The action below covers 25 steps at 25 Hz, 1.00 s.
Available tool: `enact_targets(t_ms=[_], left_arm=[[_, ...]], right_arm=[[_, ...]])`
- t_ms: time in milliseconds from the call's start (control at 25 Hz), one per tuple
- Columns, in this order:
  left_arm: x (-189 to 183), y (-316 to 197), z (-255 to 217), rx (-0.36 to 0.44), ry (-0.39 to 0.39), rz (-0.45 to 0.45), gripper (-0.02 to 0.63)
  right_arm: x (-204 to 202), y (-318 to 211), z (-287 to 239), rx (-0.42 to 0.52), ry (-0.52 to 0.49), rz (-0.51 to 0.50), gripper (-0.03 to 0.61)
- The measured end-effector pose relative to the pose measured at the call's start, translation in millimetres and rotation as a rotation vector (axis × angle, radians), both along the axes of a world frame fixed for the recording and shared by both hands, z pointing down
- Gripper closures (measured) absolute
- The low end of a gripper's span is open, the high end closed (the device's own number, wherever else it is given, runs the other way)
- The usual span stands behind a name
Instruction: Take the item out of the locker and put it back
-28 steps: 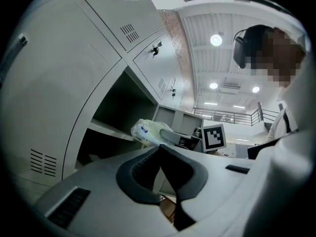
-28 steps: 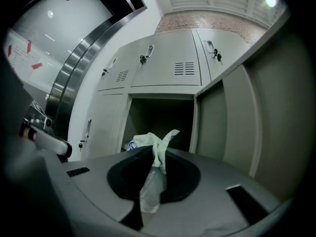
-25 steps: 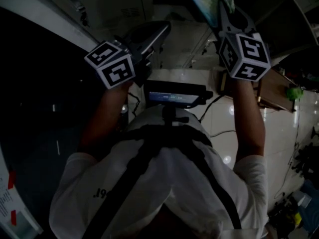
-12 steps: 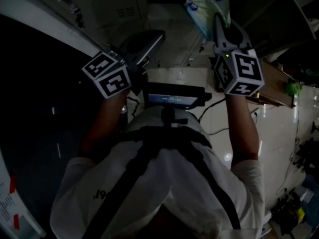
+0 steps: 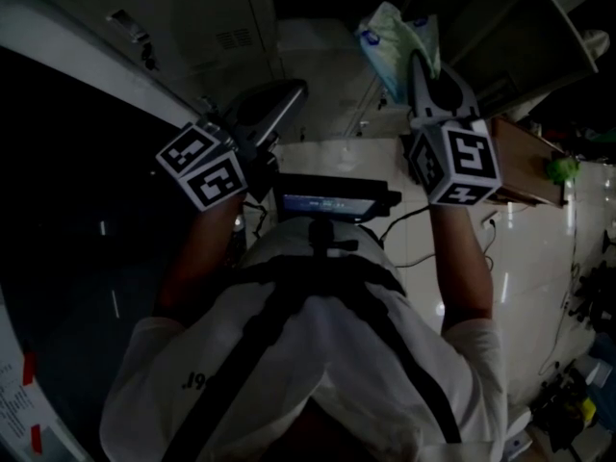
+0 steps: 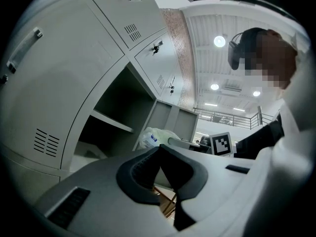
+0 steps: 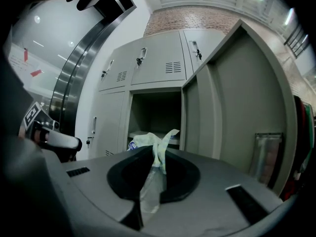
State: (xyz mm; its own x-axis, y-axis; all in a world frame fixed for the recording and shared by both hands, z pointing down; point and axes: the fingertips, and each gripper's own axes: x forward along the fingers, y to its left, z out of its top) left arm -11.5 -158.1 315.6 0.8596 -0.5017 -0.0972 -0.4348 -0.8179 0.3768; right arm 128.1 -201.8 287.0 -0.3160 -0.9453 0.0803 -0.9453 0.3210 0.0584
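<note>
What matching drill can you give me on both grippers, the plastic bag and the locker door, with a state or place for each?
Things:
1. left gripper
2. right gripper
3. plastic bag
4. locker door

States or places:
A. swung open
B. jaws together, nothing between them
C. out in front of the open compartment
D. jaws shut on the bag

Pairs: 1-B, 2-D, 3-C, 4-A

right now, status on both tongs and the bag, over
Right tongs shut on plastic bag, in front of the open locker. Left tongs shut, empty. Nothing seen blocking the opening.
</note>
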Motion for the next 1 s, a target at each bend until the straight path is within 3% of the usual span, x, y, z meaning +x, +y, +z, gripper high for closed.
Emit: enact_targets(t_ms=[1000], left_arm=[[-1.3,19.6,36.4,-0.105,0.005,0.03,0.612]], right_arm=[[10.7,32.1,33.1,-0.06,-0.077,0.02,0.557]])
